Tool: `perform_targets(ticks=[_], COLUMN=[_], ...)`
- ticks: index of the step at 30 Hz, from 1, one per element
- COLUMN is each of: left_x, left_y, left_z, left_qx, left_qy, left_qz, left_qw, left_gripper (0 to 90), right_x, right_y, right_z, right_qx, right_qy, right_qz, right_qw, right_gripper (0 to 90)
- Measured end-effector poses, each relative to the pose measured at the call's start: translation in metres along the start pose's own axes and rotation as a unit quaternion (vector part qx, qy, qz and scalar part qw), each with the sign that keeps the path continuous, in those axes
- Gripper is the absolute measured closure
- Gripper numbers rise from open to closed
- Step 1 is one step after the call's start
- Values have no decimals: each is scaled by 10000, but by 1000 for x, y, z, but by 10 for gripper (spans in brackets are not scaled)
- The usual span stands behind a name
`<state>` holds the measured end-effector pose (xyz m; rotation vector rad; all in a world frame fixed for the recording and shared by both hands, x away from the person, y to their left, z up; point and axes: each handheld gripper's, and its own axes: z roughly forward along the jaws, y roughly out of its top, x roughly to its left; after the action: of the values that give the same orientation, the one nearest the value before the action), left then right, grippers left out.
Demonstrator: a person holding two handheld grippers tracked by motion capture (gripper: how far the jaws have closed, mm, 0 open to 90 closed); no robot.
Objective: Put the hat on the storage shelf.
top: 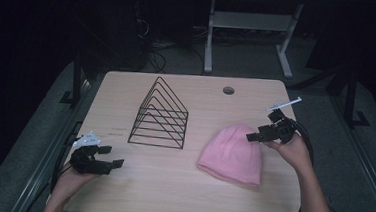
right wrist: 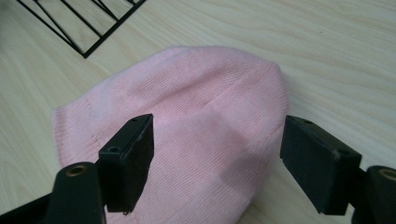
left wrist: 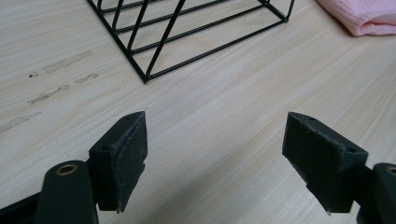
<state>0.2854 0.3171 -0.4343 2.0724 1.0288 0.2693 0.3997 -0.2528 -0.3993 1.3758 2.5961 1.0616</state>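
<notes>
A pink knitted beanie (top: pixel 233 152) lies flat on the right half of the wooden table (top: pixel 180 185). My right gripper (top: pixel 258 136) hovers at the beanie's upper right edge, jaws wide apart. In the right gripper view the beanie (right wrist: pixel 201 126) spreads below and beyond the open gripper (right wrist: pixel 217 163), and nothing is pinched. My left gripper (top: pixel 111 157) rests near the table's front left corner, open and empty. In the left gripper view its jaws (left wrist: pixel 217 158) frame bare tabletop, with the black wire rack (left wrist: pixel 187 32) ahead.
A black wire file rack (top: pixel 159 115) with triangular dividers stands at the table's middle left. A round cable hole (top: pixel 228 90) sits near the far edge. Beyond the table a white desk frame (top: pixel 246 35) and cables stand on the dark floor.
</notes>
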Motion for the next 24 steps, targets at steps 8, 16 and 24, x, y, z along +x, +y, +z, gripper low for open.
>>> perform_targets(ticks=[8,16,24], left_x=[1,1,3], left_y=[0,0,-1], left_z=[-1,-2,-3], left_qx=[-8,-16,1], left_qy=[8,11,26], left_qz=[-8,-15,19], left_qw=[10000,10000,10000], left_gripper=[224,224,224], right_x=[-12,-14,-21], right_y=[7,17,22], right_z=[11,20,31], right_qx=[151,310,446], right_qy=[68,81,-15], right_qz=[230,234,305], right_qw=[9996,9992,9985], right_gripper=[264,300,313])
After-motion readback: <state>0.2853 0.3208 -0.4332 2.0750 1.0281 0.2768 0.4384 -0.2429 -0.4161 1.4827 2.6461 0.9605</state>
